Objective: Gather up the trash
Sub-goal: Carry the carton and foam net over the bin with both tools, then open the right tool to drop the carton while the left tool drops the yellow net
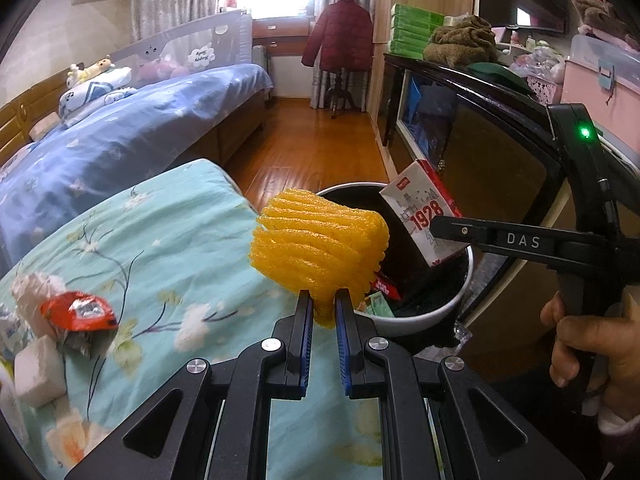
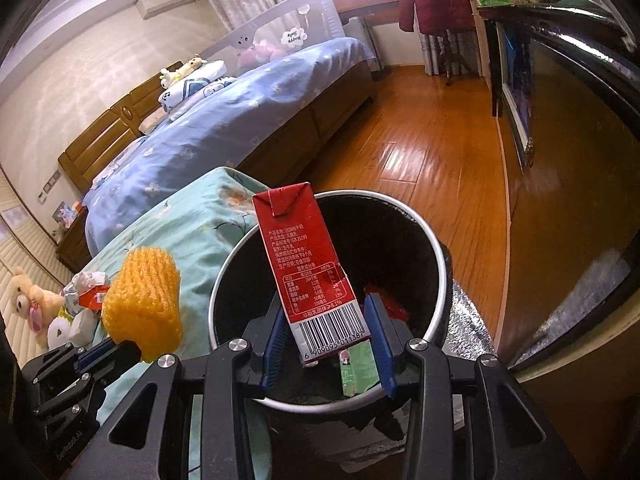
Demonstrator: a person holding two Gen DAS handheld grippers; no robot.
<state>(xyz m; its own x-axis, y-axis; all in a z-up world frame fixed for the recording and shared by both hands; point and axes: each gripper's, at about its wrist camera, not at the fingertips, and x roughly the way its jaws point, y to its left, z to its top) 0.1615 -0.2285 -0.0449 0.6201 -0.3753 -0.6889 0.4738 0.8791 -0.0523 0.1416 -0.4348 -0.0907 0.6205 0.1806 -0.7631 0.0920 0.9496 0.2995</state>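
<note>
Trash bin (image 2: 436, 248) with a black inside stands just below the right gripper (image 2: 326, 336), whose fingers grasp a red milk carton (image 2: 308, 264) over its opening. Left gripper (image 1: 323, 312) clenches a yellow foam net (image 1: 320, 244) beside the bin rim, above the flowered sheet (image 1: 160, 248). More wrappers (image 1: 76, 314) lie left of the fingers.

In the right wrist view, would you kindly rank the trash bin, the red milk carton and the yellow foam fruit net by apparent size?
1. Trash bin, clearly largest.
2 and 3. Red milk carton and yellow foam fruit net look about alike; both sit near the camera, so I would not rank them.
</note>
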